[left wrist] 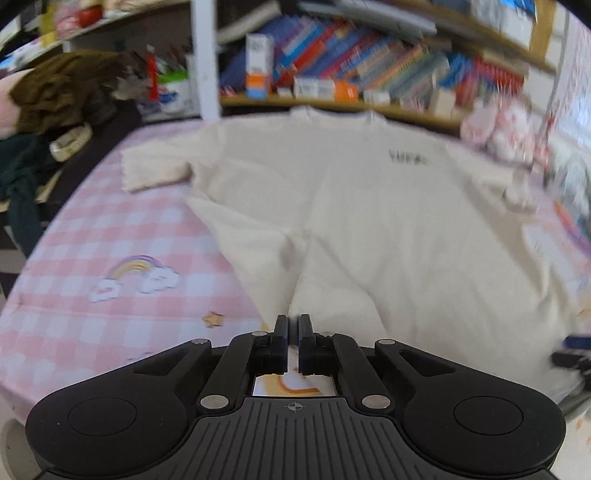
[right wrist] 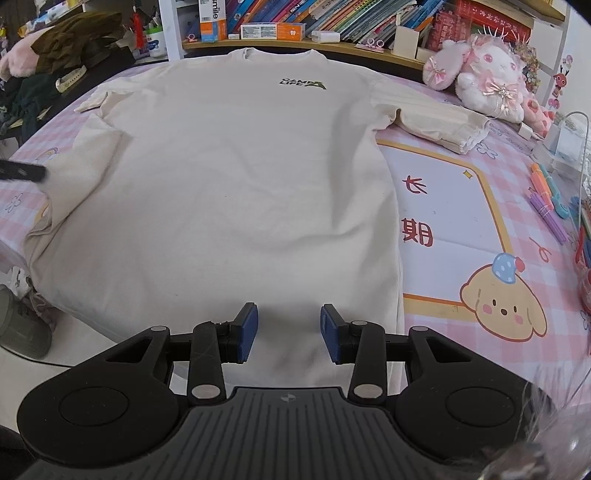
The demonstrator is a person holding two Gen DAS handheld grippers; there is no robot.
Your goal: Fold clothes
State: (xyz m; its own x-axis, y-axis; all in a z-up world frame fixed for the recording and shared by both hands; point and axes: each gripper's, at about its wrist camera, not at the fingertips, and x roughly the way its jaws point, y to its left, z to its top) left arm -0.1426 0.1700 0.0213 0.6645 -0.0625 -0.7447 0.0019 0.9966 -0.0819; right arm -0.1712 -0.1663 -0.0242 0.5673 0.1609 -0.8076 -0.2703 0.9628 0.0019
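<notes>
Shirt (right wrist: pixel 236 177) lies face-up and spread flat on the pink checked cover (left wrist: pixel 122 221), collar at the far edge by the bookshelf (right wrist: pixel 332 26), hem near you, both short sleeves out to the sides. Cream knit, looks mid-weight and soft: it'll drape and sag the moment you lift it, no stiffness to lean on, and should slide easily over the cover. Small dark logo (right wrist: pixel 301 84) on the chest, a few shallow wrinkles mid-body. Your left gripper (left wrist: pixel 293 321) is clenched at the near-left hem; blurry view, so I can't tell whether any cloth is actually pinched between the pads. Your right gripper (right wrist: pixel 289 328) hangs above the near hem with jaws apart, nothing in them. Best holds, I'd judge: hem corners or a side seam, pinching both layers. Plush rabbit (right wrist: pixel 487 81) and pens (right wrist: pixel 546 199) sit right, clear of the shirt.
</notes>
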